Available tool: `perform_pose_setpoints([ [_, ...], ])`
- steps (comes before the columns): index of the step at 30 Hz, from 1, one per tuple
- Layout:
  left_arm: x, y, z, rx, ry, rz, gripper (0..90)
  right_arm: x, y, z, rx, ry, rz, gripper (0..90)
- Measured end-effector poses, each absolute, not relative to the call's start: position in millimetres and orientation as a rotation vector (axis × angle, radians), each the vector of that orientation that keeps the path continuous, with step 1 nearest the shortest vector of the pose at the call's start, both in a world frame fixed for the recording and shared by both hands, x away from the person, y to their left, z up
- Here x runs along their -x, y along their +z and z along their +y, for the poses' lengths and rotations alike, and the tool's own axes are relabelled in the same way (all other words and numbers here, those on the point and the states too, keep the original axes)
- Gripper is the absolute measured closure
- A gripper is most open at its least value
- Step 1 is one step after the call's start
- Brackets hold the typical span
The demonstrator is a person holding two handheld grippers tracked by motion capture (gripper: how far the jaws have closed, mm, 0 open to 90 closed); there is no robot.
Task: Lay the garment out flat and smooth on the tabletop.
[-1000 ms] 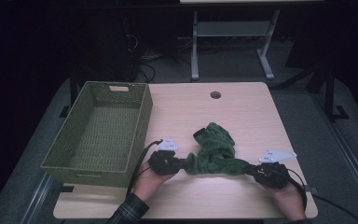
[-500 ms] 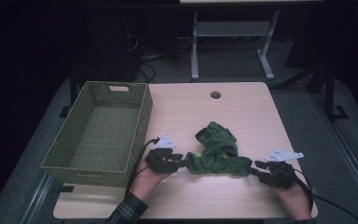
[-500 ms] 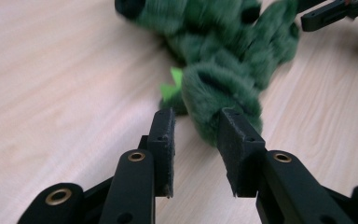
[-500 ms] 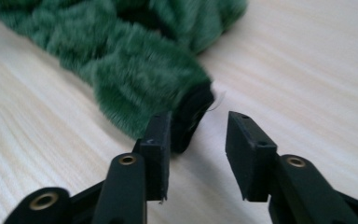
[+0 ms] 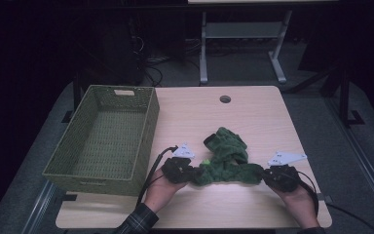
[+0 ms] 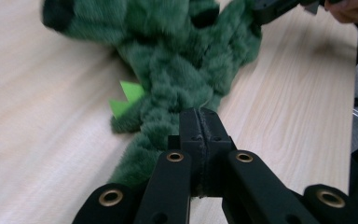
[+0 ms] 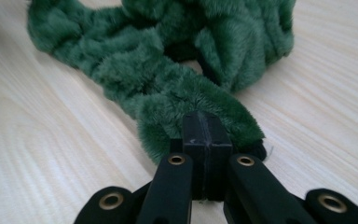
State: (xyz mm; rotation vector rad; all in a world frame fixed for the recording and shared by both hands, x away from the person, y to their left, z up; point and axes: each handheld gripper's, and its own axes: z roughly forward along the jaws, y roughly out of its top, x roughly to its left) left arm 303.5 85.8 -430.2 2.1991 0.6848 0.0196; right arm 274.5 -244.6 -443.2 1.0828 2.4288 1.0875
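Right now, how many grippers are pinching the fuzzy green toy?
2. The left gripper pinches the green plush toy at its left end, and the right gripper pinches its right end, both on the table.

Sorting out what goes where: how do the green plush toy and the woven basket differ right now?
The green plush toy is soft, furry and dark green; the woven basket is stiff and olive. The toy lies crumpled at the table's near middle, pinched at either end by the left gripper and right gripper; the basket stands untouched at the left. Both are green.
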Motion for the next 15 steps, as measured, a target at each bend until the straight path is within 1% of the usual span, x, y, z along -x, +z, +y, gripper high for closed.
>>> perform_pose_setpoints([
  [4, -307, -443, 83, -2.24, 0.025, 0.713, 89.5, -279, -449, -242, -1.09, 1.033, 2.449, 89.9],
  [6, -312, -453, 83, -2.301, 0.059, 0.729, 89.6, -285, -453, -241, -1.101, 0.997, 2.456, 89.9],
  [8, -314, -457, 82, -2.32, 0.081, 0.756, 89.6, -290, -457, -241, -1.087, 0.956, 2.474, 89.9],
  [12, -318, -460, 84, -2.34, 0.068, 0.741, 89.7, -295, -462, -240, -1.1, 0.929, 2.501, 89.9],
  [15, -321, -461, 87, -2.337, 0.035, 0.739, 89.7, -294, -462, -240, -1.091, 0.92, 2.508, 90.0],
])
